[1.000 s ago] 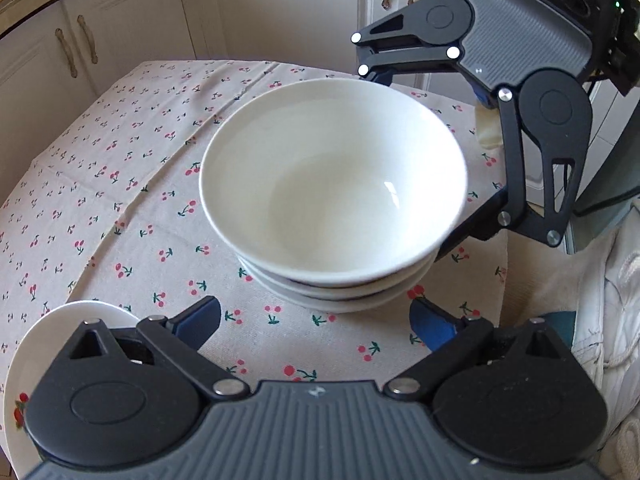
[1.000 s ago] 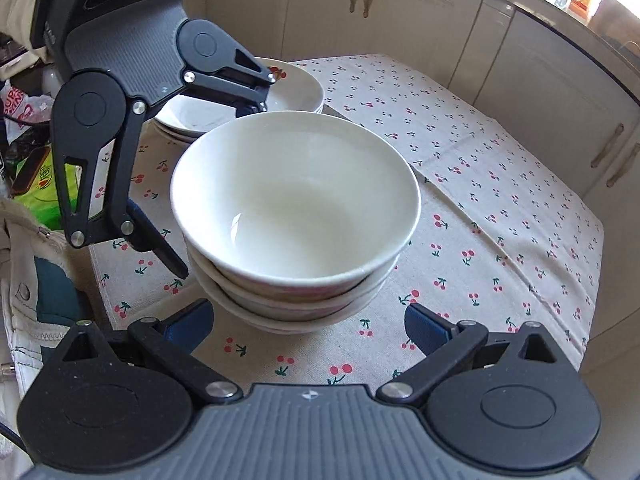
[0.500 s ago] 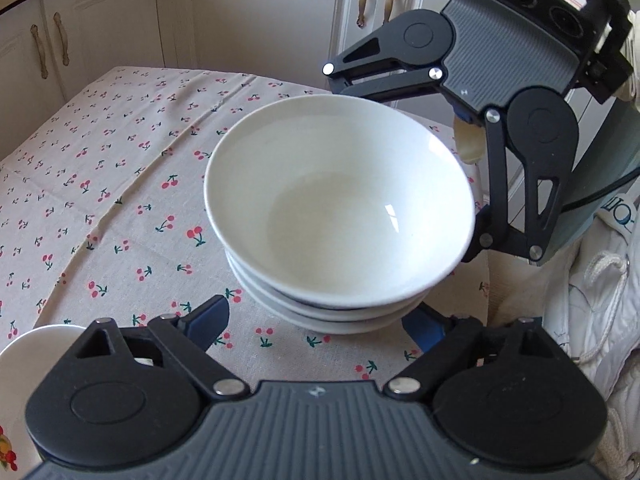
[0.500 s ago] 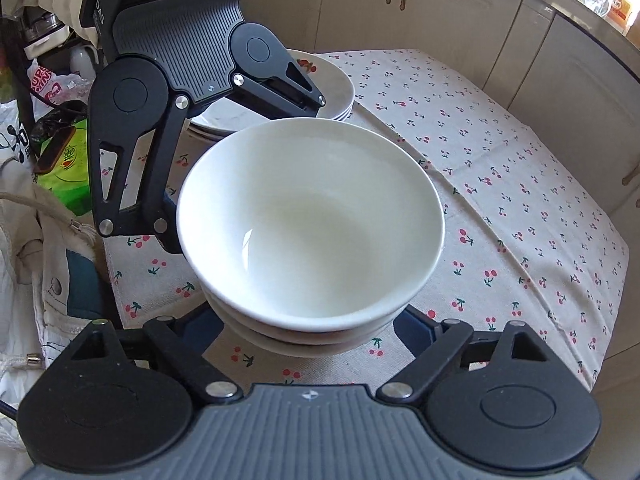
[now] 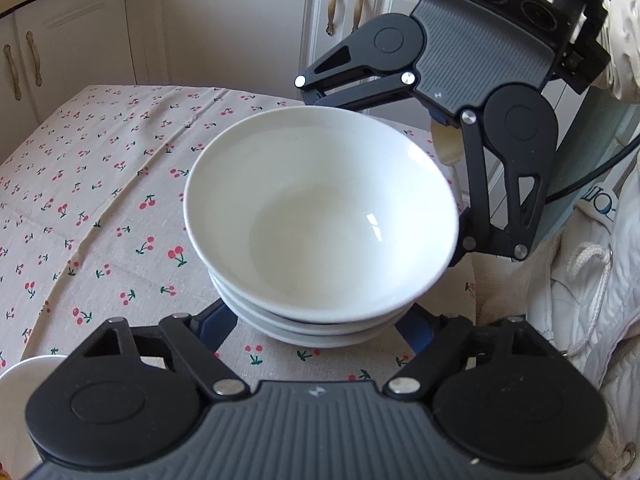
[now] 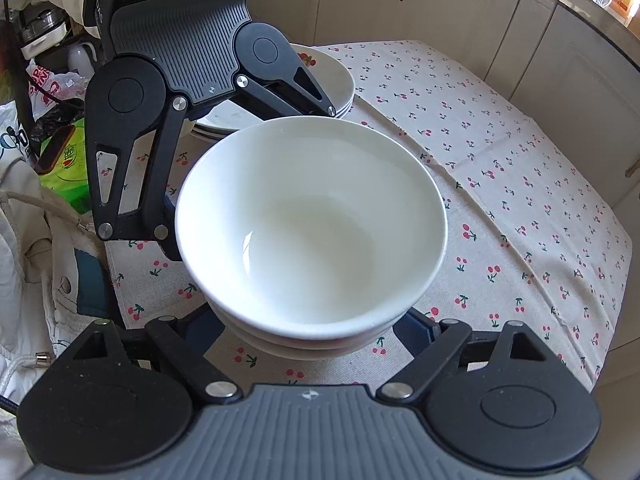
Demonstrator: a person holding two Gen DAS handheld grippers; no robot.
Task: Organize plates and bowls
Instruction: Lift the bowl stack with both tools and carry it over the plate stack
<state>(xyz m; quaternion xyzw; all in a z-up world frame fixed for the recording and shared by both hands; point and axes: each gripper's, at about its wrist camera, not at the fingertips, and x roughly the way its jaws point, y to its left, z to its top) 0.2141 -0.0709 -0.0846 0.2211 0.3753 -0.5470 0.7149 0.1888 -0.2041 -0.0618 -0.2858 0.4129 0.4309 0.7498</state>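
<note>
Fingers (image 5: 218,322) of both grippers flank stacked bowls (image 5: 320,216) (bottom bowl).

Both hand-held gripper fingertips hidden under bowl stack (image 5: 320,216), plate (image 5: 16,400) cut off by edge

A stack of white ceramic bowls (image 6: 312,232) sits on the cherry-print tablecloth (image 6: 520,200), both grippers closed in on it from opposite sides: right gripper (image 6: 308,330) near, left gripper (image 6: 248,184) opposite. Behind, stacked white plates (image 6: 336,80).
</note>
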